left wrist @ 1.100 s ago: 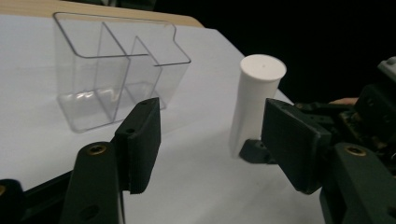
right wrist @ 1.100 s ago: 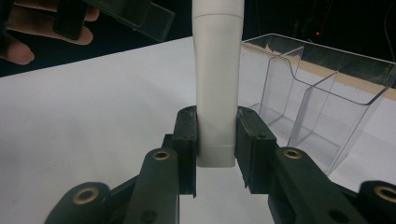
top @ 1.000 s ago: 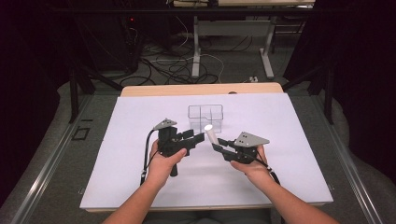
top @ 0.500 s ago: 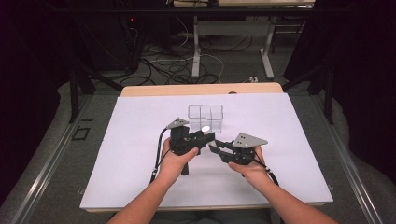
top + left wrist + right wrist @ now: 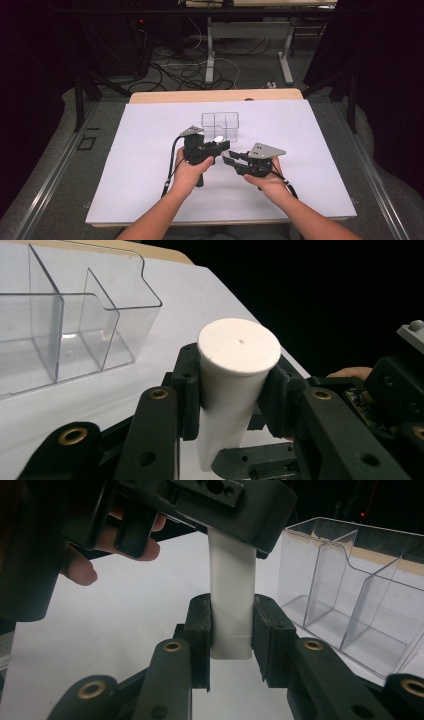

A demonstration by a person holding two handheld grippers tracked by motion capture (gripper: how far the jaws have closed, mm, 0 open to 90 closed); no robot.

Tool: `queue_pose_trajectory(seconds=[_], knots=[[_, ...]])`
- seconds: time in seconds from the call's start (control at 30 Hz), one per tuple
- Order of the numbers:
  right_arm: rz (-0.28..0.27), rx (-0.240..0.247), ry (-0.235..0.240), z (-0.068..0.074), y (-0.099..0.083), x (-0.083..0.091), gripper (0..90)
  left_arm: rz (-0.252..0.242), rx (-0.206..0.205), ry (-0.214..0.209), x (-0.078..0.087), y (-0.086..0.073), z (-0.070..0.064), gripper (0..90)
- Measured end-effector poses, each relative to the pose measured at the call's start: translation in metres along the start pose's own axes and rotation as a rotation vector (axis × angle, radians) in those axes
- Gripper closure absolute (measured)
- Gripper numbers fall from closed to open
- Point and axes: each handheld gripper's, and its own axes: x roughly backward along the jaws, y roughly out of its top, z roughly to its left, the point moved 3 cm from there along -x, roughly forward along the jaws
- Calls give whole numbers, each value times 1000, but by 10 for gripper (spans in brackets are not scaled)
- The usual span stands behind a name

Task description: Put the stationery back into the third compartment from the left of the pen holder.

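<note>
White tube: a plain white cylinder (image 5: 235, 385) with a flat round top and a squarer, flattened lower end, held upright above the table between the two tools, just in front of the clear organiser.
Left tool: the left tool (image 5: 221, 146) has its jaws pressed against the upper part of the white cylinder (image 5: 231, 595), just under the round top; in the left gripper view the black pads (image 5: 189, 390) sit tight on both sides of it.
Right tool: the right tool (image 5: 229, 159) has its jaws at the flattened bottom end of the white cylinder; in the right gripper view the pads (image 5: 200, 625) flank that end and look to be touching it, though a thin gap on the right side makes the contact hard to judge.
Tools together: tips meet near the middle of the table, the left one above the right one on the same piece.
Clear organiser: a transparent plastic box (image 5: 220, 125) with inner dividers, standing on the white sheet just beyond the tools; its compartments hold nothing.
Table: a wooden table (image 5: 215, 95) covered by a white sheet (image 5: 130, 165).
Hands: the person's left hand (image 5: 191, 170) and right hand (image 5: 267, 180) each grip a tool's handle from below.
</note>
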Motion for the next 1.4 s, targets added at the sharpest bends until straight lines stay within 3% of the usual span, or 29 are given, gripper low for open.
queue_pose_trajectory(seconds=[0.27, 0.37, 0.53, 0.73, 1.1, 1.4], knots=[[15, -3, 8, -2, -1, 0, 698, 9, -17, 15, -2, 0, 0, 665], [5, -3, 5, -1, -2, -2, 626, 10, -26, 23, -3, 2, -1, 666], [36, 25, 11, 0, -5, -5, 537, 9, -34, 30, -4, 7, -2, 667], [85, 10, 18, -2, -10, -6, 484, 4, -63, 51, -5, 19, -1, 666], [94, -14, -32, -10, -12, -6, 323, -46, -116, 112, -8, 51, -2, 666], [148, -39, -64, -15, -14, -6, 185, -59, -183, 150, -16, 65, -6, 666]])
